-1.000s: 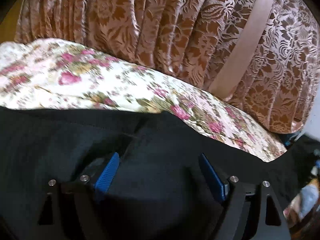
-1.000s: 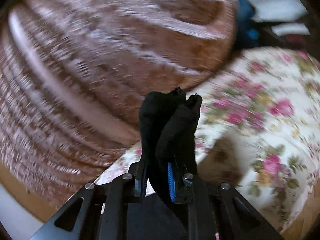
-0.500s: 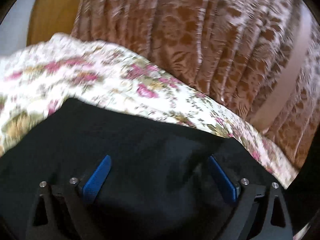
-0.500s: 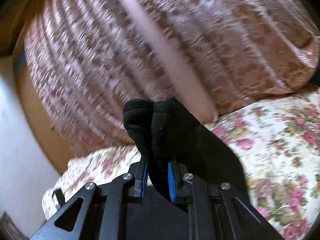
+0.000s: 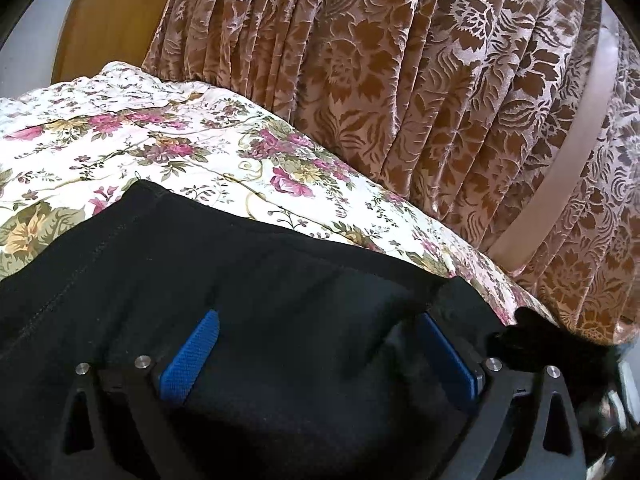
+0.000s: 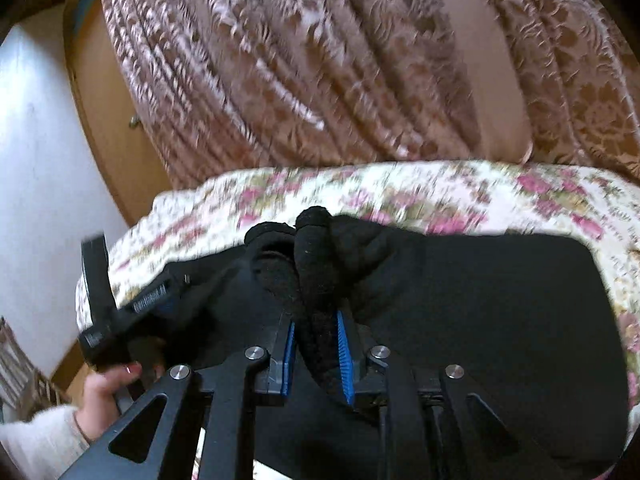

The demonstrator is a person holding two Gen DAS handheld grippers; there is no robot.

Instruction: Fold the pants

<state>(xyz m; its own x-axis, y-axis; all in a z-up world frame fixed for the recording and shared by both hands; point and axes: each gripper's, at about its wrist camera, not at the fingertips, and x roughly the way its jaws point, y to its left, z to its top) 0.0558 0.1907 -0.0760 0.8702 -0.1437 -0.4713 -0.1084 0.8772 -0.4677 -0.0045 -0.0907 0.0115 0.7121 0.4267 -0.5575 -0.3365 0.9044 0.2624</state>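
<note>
Right gripper (image 6: 316, 344): fingers narrow, clamping bunched pants (image 6: 460, 300); left gripper (image 5: 320, 356): fingers wide, pants beneath; lay the fold squarely on the bed (image 5: 168, 148) before unclamping.

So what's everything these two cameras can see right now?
pants: one, black, spread on the bedspread, a bunch pinched up.
bedspread: one, white with pink flowers, under the pants.
curtain: one, brown floral, behind the bed.
door: one, wooden, left of the curtain.
wall: white, far left.
left gripper: one, black with blue pads, open over the pants.
right gripper: one, same colours, shut on the bunch.
hand: one, holding the left gripper.
</note>
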